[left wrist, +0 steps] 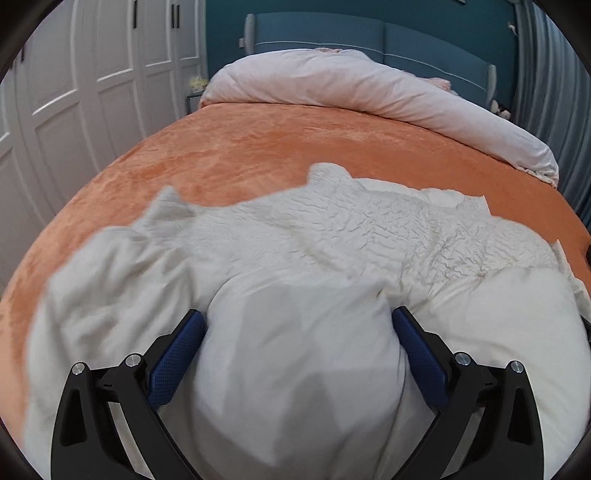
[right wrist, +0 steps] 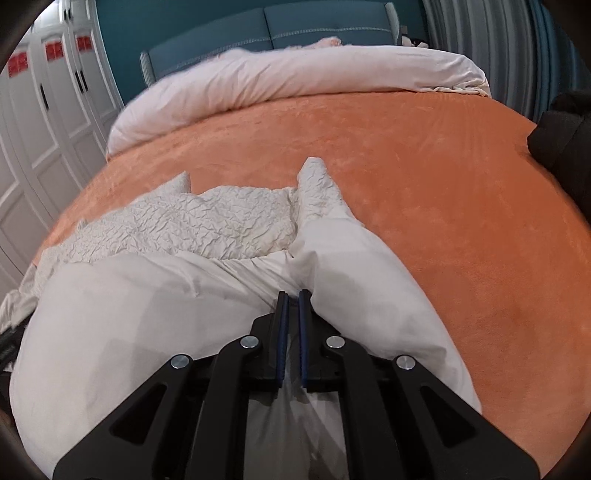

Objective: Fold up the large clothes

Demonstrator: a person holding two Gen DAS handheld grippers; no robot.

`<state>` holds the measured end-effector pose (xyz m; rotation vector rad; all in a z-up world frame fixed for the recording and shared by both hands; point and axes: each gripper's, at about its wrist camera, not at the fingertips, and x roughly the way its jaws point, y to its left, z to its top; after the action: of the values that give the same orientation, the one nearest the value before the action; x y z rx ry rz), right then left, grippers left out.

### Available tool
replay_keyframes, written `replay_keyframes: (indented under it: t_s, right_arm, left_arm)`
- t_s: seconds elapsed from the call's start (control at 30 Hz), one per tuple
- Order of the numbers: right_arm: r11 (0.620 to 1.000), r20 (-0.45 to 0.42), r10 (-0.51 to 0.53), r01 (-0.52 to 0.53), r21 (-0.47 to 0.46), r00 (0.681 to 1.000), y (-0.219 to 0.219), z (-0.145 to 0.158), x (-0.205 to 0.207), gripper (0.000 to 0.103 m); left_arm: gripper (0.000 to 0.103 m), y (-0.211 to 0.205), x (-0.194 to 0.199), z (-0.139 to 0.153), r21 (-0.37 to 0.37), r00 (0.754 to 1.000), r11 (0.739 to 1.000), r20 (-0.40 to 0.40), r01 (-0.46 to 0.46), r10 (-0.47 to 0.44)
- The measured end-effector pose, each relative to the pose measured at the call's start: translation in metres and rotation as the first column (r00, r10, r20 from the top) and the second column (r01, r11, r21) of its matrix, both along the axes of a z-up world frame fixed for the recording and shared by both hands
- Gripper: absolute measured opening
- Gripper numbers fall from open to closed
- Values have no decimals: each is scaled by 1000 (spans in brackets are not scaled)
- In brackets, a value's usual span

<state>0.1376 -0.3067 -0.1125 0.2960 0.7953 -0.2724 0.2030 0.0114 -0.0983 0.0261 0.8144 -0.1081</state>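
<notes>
A large white garment [left wrist: 332,229] with a crinkled upper part and a smooth lining lies spread on the orange bed cover [left wrist: 240,147]. My left gripper [left wrist: 299,321] is open, its blue pads [left wrist: 177,354] wide apart on either side of a bulging fold of the white fabric. In the right wrist view the same garment [right wrist: 221,221] lies left of centre. My right gripper [right wrist: 291,295] is shut on a pinch of the smooth white fabric, which runs between its blue pads [right wrist: 282,332].
A rolled pale pink duvet [left wrist: 369,88] lies across the head of the bed before a blue headboard [left wrist: 369,33]. White wardrobe doors [left wrist: 74,92] stand at the left. A dark garment [right wrist: 561,140] sits at the bed's right edge. Grey curtains [right wrist: 480,48] hang at the right.
</notes>
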Motion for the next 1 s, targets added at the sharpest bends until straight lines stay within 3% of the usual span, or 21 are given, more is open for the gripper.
replay_keyframes:
  t_s: [0.07, 0.17, 0.23, 0.43, 0.57, 0.73, 1.0]
  right_arm:
    - [1000, -12, -11, 11, -19, 1000, 9, 16, -7, 12]
    - [998, 74, 38, -41, 43, 997, 35, 47, -28, 12]
    - [995, 79, 83, -87, 55, 993, 54, 58, -27, 12]
    - [964, 83, 231, -239, 113, 969, 117, 77, 5, 12]
    - [950, 49, 297, -300, 87, 954, 153, 72, 39, 12]
    - [949, -70, 309, -303, 90, 948, 180, 26, 71, 10]
    - [942, -31, 312, -306, 137, 949, 176, 5, 69, 9]
  left_arm:
    - [98, 16, -15, 14, -60, 1000, 998, 1, -21, 21]
    - [98, 51, -43, 34, -160, 997, 985, 15, -71, 75]
    - [98, 79, -57, 40, -198, 991, 971, 2, -132, 135]
    - [98, 163, -89, 29, -278, 945, 904, -119, -325, 304]
    - [97, 199, -106, 12, -338, 912, 849, -208, -406, 353]
    - [97, 217, -116, -12, -408, 890, 796, -290, -447, 352]
    - [98, 202, -98, -15, -410, 912, 818, -255, -402, 321]
